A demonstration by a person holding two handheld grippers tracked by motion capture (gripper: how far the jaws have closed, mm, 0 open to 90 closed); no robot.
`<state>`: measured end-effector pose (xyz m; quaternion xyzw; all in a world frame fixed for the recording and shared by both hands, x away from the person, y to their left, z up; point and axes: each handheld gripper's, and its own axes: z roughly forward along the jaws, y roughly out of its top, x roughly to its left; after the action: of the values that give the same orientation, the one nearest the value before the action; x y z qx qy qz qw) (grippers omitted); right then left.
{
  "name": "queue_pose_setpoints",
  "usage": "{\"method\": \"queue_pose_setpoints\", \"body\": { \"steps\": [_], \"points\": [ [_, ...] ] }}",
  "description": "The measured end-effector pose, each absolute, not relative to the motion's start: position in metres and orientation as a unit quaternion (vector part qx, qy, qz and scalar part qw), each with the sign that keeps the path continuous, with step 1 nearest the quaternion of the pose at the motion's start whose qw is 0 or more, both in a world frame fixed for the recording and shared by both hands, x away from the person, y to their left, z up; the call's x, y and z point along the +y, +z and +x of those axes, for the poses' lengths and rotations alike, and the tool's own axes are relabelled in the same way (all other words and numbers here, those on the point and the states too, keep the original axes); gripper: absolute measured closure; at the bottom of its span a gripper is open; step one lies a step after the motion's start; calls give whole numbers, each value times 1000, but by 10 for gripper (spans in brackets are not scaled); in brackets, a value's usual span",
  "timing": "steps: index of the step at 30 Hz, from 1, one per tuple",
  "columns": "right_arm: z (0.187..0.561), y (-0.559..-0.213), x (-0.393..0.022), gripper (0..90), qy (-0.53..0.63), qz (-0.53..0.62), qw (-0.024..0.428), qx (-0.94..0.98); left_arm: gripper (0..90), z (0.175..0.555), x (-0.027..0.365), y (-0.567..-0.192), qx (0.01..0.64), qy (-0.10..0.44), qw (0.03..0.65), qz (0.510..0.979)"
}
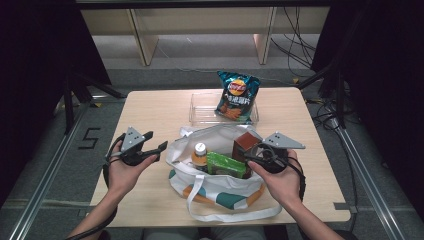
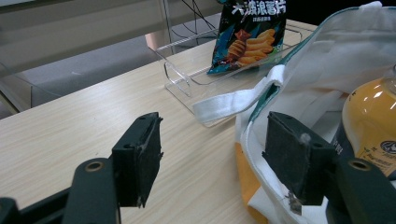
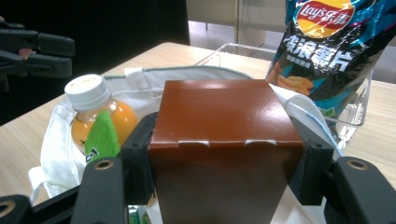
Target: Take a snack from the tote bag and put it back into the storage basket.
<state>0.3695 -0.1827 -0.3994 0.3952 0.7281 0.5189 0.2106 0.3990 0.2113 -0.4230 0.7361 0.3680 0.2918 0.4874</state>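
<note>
Fingers of my right gripper (image 3: 224, 163) are clamping the brown box (image 3: 224, 140) upright in the tote (image 1: 220, 187), so I am judging a straight lift clear of the rim best, while my left fingers (image 2: 140, 158) are standing apart over the desk (image 2: 70, 126).

Light falls from overhead and lands mostly on the wooden table (image 1: 150, 107), which reads bright and even, while the surroundings at both sides of the high view sink into near-black. Shadows on the tabletop are soft and short. The high view is slightly soft, so small print is hard to read. In the right gripper view a pale sheen lies across the top of the brown box (image 3: 224, 109), and the chip bag (image 3: 327, 46) glints, perhaps from a ceiling lamp. The nearest jaws look a little blurred in both gripper views.
</note>
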Motion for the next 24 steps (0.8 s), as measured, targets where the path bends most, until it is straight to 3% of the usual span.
{"method": "queue_pose_setpoints", "body": {
  "steps": [24],
  "points": [
    [374, -359, -196, 392, 553, 396, 238, 693, 355, 400, 210, -422, 367, 294, 490, 734]
  ]
}}
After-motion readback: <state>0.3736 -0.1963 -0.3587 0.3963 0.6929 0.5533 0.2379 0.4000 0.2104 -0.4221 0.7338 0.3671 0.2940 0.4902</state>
